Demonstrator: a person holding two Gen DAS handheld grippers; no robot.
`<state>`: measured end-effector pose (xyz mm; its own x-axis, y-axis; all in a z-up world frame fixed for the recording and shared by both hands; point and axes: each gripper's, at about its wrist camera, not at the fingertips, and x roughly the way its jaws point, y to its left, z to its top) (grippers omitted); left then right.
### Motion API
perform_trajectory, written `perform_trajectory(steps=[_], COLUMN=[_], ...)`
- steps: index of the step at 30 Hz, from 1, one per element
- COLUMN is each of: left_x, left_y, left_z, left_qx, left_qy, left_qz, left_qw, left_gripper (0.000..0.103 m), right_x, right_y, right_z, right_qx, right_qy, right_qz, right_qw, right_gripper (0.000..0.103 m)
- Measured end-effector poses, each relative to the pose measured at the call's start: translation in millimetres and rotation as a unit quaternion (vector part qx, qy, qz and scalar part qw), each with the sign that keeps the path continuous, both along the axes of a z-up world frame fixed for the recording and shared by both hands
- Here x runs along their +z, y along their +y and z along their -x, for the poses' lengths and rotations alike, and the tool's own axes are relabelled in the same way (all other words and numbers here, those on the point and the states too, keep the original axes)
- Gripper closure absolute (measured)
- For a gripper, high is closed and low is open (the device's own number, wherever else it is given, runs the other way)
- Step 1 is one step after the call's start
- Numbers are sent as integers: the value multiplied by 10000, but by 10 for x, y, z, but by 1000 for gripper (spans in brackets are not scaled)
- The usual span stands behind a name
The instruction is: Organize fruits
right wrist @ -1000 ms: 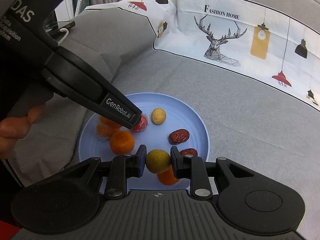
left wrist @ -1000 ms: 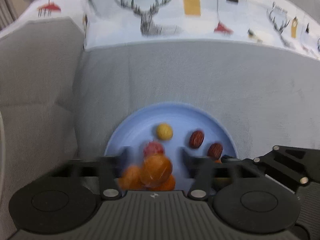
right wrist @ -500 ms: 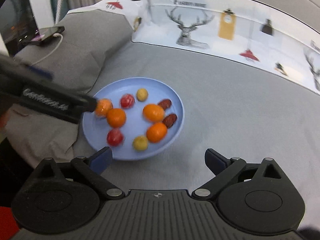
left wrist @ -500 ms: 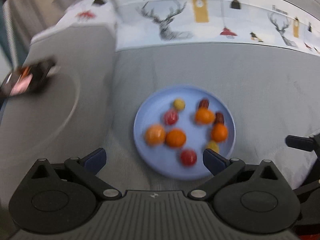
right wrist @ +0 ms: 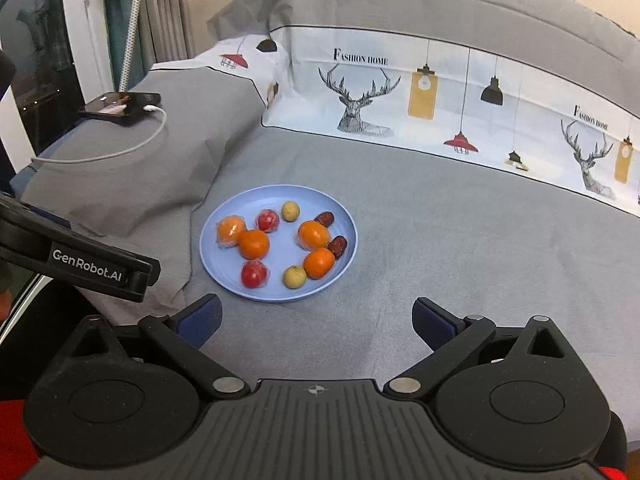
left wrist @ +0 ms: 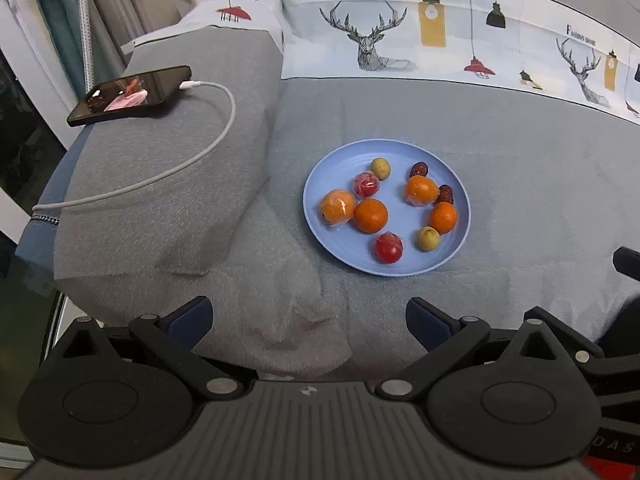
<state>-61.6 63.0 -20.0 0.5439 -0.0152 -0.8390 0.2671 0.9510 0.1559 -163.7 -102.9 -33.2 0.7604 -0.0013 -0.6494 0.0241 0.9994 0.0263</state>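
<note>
While both jaws are gaping wide and holding nothing, the left gripper (left wrist: 308, 314) and right gripper (right wrist: 316, 318) are hovering short of the round pale-blue plastic plate (right wrist: 344, 216) lying straight ahead on the grey bedspread (right wrist: 460, 248), carrying four oranges, two red fruits, two yellow-green ones and two dates.

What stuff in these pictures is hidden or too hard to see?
- Phone screen, left wrist view: too small and slanted to tell what it shows.
- Charging cable, left wrist view: its far end is hidden past the pillow's edge.
- Right tongs, left wrist view: cut off by the right edge.
- Dark red fruits, right wrist view: partly hidden behind the oranges on the blue plate.
</note>
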Motion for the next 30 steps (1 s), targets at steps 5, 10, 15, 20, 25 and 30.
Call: perform_trajectory(steps=[5,10,15,20,25,30], left_x=[67,99,100,103,84,78], left_y=[-53,-98,-92,-67,-35,-30], left_z=[121,167,171,155,129,142], left_qx=[-136,-199,-216,-161,-63,-64], left_qy=[-127,-169,-180,-171,-71,-125], left_qz=[4,40,36,41,51,9], left_qw=[9998,9997,9996,9997,9999,9999], left_gripper=[0,0,0,0,0,0], right_x=[73,101,114,117,114,120], right_y=[-8,-20,1,24,24,30], right_z=[95,141,153,155,152,160], right_qx=[-58,-72,-79,-70,-83,-99], right_qy=[-146,-207,-236,-249,-238,-247], right_qz=[28,42,67,89,89,101], right_qw=[9999,9998,9997,9996,9996,9996], right_gripper=[2,2,1,1,1,1])
